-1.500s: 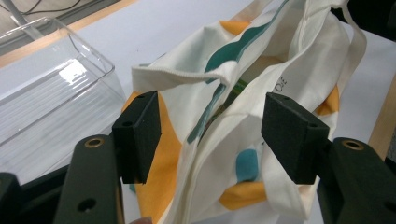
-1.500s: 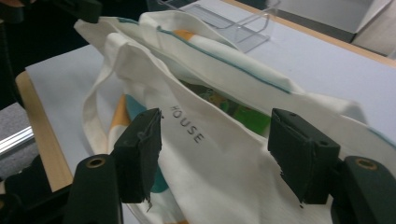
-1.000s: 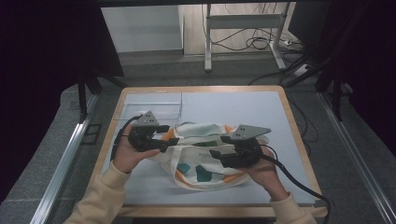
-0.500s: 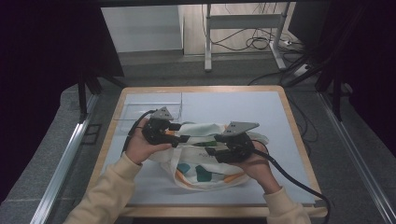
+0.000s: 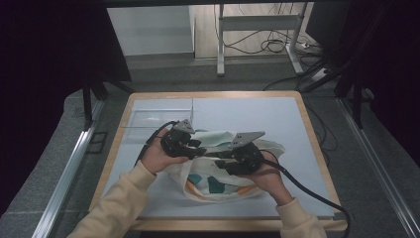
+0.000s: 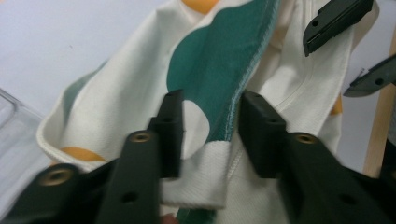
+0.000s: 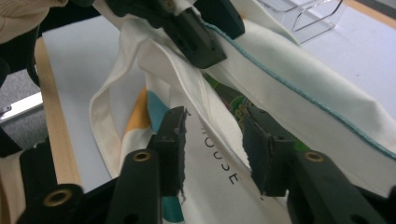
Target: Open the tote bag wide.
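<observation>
Cream tote bag [image 5: 218, 178]: teal and orange blobs, teal edge stitching, dark lettering. Bench [image 5: 257, 114] pale blue, wood-rimmed. Fingers [image 6: 170, 126] black.

We see the bag [image 5: 218, 181] at the table's six o'clock as matt woven cloth, cream with stitched hems. Each hand-held gripper [image 6: 210, 126] looks like matt black plastic with brass-coloured rivets. The table [image 5: 257, 111] has a smooth pale top, a wooden rim, and a glossy clear plastic box [image 5: 158, 119] at ten o'clock.

Lab/test rig: framed table [image 5: 317, 148], floor cables [image 5: 257, 47], metal rails [image 5: 64, 178].
</observation>
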A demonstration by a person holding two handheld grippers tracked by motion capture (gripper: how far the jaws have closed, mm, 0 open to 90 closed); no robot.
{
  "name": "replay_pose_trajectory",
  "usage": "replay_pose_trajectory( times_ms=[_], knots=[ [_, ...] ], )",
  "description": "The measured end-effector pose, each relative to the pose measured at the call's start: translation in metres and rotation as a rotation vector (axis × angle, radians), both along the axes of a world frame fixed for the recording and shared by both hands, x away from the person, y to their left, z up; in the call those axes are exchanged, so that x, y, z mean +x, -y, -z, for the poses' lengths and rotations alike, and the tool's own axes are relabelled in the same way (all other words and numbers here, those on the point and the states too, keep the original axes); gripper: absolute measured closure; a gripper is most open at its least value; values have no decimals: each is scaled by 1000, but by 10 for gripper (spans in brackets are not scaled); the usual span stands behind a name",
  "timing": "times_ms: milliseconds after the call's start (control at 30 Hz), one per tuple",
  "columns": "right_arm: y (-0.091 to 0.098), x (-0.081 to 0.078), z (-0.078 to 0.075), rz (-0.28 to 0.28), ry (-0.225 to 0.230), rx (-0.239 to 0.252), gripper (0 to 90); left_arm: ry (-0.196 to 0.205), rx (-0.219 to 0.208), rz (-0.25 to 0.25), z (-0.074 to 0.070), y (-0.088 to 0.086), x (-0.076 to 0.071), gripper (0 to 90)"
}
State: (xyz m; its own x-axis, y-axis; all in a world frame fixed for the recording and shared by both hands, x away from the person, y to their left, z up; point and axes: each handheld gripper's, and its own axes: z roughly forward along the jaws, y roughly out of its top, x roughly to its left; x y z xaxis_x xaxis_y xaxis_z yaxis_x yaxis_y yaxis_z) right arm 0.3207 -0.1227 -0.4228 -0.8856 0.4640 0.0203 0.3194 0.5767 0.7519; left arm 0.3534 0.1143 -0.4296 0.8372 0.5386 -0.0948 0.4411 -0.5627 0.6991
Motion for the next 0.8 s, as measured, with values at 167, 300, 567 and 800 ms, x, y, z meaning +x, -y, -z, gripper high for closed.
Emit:
replay_pose_trajectory(
  times_ms=[167,300,567,800],
  knots=[
    [-2,-1,5,-16,-5,-33,705,-4,33,33,3,1,1,794],
    [-3,-1,10,-26,-9,-55,785,-4,16,5,3,1,1,817],
    [-3,-3,19,-29,-20,-79,856,27,21,-37,4,-1,8,824],
    [-3,-13,28,-53,-45,-76,861,49,15,-90,2,-7,17,828]
  ],
)
